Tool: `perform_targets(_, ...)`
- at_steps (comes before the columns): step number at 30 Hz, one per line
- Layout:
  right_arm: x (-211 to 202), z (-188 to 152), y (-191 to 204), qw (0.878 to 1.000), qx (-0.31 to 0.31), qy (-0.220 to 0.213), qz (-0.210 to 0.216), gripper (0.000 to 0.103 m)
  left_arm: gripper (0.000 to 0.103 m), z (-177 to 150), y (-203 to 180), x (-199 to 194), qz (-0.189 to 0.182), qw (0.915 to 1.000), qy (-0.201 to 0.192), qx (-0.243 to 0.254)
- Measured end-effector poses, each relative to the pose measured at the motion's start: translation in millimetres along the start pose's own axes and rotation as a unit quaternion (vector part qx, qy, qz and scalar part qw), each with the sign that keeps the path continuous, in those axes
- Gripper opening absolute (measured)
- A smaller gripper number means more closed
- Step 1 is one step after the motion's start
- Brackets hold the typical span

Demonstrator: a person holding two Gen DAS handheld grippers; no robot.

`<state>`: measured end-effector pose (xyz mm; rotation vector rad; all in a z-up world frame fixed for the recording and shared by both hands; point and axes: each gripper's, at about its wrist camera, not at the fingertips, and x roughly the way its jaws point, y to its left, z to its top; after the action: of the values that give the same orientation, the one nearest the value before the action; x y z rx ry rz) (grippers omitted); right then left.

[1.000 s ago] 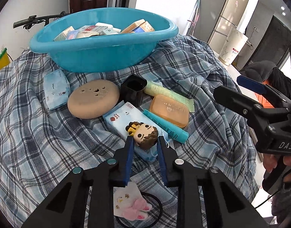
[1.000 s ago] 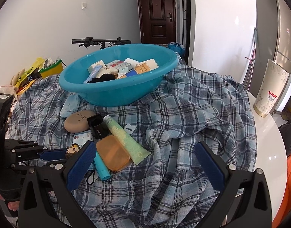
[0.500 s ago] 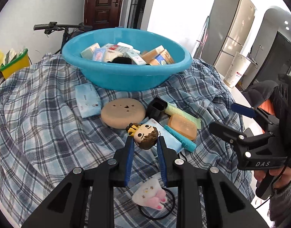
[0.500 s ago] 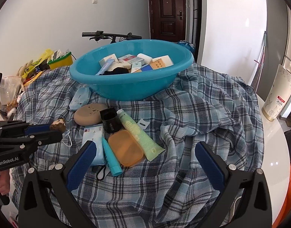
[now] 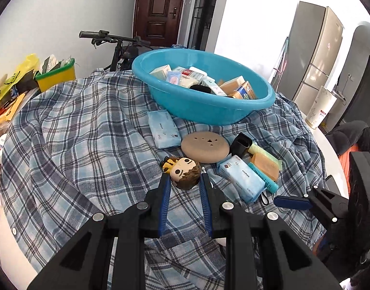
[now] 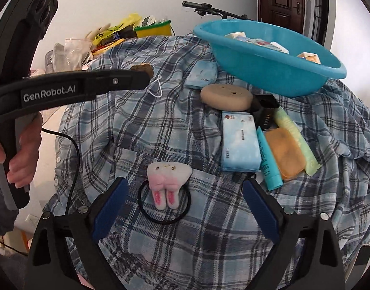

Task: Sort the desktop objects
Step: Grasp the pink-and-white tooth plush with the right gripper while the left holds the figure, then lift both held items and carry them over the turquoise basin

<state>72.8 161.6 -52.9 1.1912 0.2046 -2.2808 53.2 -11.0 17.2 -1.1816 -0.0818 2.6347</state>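
Up above the plaid cloth [image 5: 71, 145], the doll head [image 5: 183, 172] sits pinched between the left gripper [image 5: 185, 183] fingers, short of the blue basin [image 5: 209, 106]. Right gripper [image 6: 185, 193] gapes wide around the plush tooth [image 6: 166, 178] near the cloth's front edge.

Ahead of the tongs we saw a pale wall [image 5: 51, 12] and a dark wooden door [image 5: 158, 9]. A bicycle handlebar [image 5: 100, 35] stood before it. Off to the right stood a steel refrigerator [image 5: 315, 46], brightly lit by daylight.
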Motion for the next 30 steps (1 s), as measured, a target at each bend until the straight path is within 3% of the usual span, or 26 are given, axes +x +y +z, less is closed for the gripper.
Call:
perform_targets(3, 13.8, -0.6, 8.3, 1.0, -0.01, 0.007, -0.001, 0.093, 0.026, -2.3, 1.2, -1.9, 0.002, 1.0, 0.002, 0.002)
perform_targets(10, 31.7, -0.4, 7.5, 1.0, -0.008, 0.01, -0.01, 0.066, 0.026, -4.6, -0.4, 1.2, 0.002, 1.0, 0.007, 0.003)
perform_targets(11, 29.9, -1.9, 8.4, 1.0, -0.01, 0.003, -0.013, 0.061, 0.026, -4.8, -1.0, 2.1, 0.002, 1.0, 0.007, 0.003)
perform_targets(13, 27.3, -1.9, 7.8, 1.0, -0.01, 0.001, -0.007, 0.041, 0.026, -4.4, -1.7, 3.9, 0.001, 1.0, 0.009, 0.003)
perform_targets(22, 2.9, 3.0, -6.7, 0.999, 0.006, -0.035, -0.035, 0.039, 0.026, -1.1, -12.0, 4.2, 0.004, 1.0, 0.0, 0.009)
perform_targets(30, -24.3, 9.5, -29.3, 0.986, 0.047, -0.098, -0.125, 0.039, 0.026, 0.7, -25.6, 3.1, 0.021, 0.9993, -0.026, 0.017)
